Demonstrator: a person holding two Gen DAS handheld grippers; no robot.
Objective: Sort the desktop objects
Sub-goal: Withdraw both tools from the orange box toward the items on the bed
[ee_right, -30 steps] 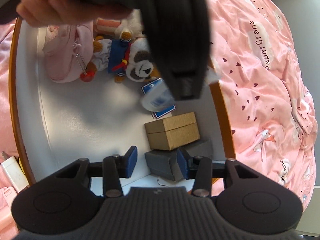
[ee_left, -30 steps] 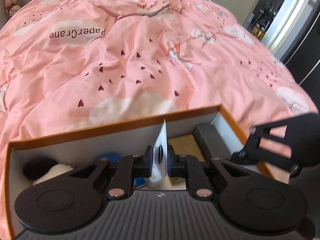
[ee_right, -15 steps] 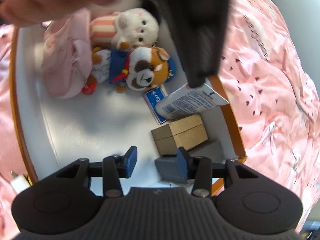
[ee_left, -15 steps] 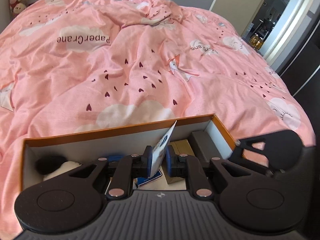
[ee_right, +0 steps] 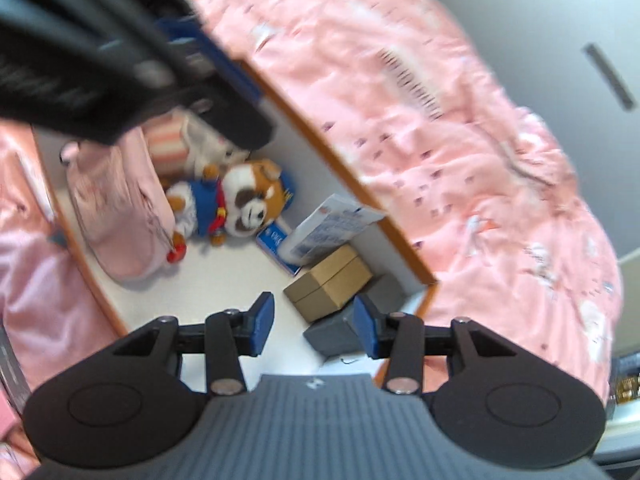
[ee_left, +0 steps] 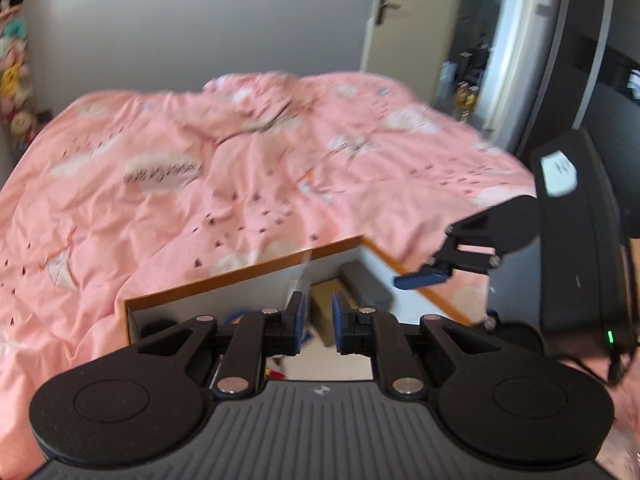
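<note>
A white tube [ee_right: 332, 224] with blue print lies in the orange-rimmed storage box [ee_right: 340, 164], leaning on the far wall above a brown cardboard box [ee_right: 332, 280]. My left gripper [ee_left: 319, 312] is above the storage box [ee_left: 248, 276], jaws nearly together and nothing between them; the tube [ee_left: 300, 276] shows blurred beyond. In the right wrist view the left gripper [ee_right: 224, 60] is at the upper left, well clear of the tube. My right gripper [ee_right: 316, 320] stands open and empty over the near corner, above a grey box [ee_right: 332, 332].
Also in the storage box are a red panda plush [ee_right: 248, 204], a striped plush [ee_right: 172, 144], a pink pouch [ee_right: 120, 208] and a blue card [ee_right: 274, 240]. The box rests on a pink duvet [ee_left: 200, 200]. A door [ee_left: 408, 16] stands beyond the bed.
The tube was pinched in my left gripper; now it rests in the box and that gripper has lifted away empty. My right gripper has risen and rolled, still open.
</note>
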